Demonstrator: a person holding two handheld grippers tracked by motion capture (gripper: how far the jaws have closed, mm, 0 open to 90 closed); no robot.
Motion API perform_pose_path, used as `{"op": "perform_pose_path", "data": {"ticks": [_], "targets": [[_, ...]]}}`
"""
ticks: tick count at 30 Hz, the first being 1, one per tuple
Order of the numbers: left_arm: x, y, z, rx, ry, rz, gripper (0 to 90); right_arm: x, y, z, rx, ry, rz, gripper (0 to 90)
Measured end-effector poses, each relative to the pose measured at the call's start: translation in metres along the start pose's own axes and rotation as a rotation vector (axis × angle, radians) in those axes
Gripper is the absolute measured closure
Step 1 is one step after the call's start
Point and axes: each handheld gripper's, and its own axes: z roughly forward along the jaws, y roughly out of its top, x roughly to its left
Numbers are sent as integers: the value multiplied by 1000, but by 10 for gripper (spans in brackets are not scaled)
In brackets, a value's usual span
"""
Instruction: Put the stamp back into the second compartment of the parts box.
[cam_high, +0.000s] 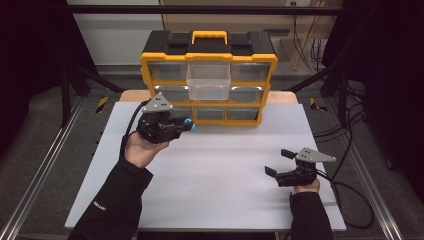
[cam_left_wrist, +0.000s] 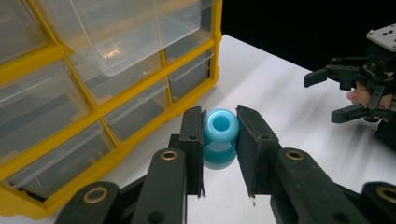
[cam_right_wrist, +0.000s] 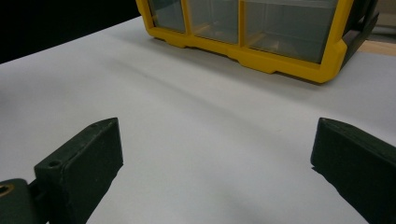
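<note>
My left gripper (cam_left_wrist: 219, 140) pinches the blue spool (cam_left_wrist: 220, 133) across its waist; it looks light, hard, glossy, likely slippery. The open drawer (cam_high: 208, 82) sits at one o'clock, and my right gripper (cam_high: 278, 162) rests spread.

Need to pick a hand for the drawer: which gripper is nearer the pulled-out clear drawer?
Left. The left gripper, shut on a blue bead, sits just below the clear drawer. The right gripper rests open, far toward the table's near right.

Left gripper (cam_left_wrist: 219, 140) clamped, right gripper (cam_right_wrist: 215, 154) jaws wide apart
</note>
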Motion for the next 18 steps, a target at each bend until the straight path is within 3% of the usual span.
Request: {"op": "perform_pose_path", "data": {"ticks": [18], "targets": [[4, 22, -12, -33, 18, 10, 726, 0, 0, 0, 1, 0, 2, 26]]}}
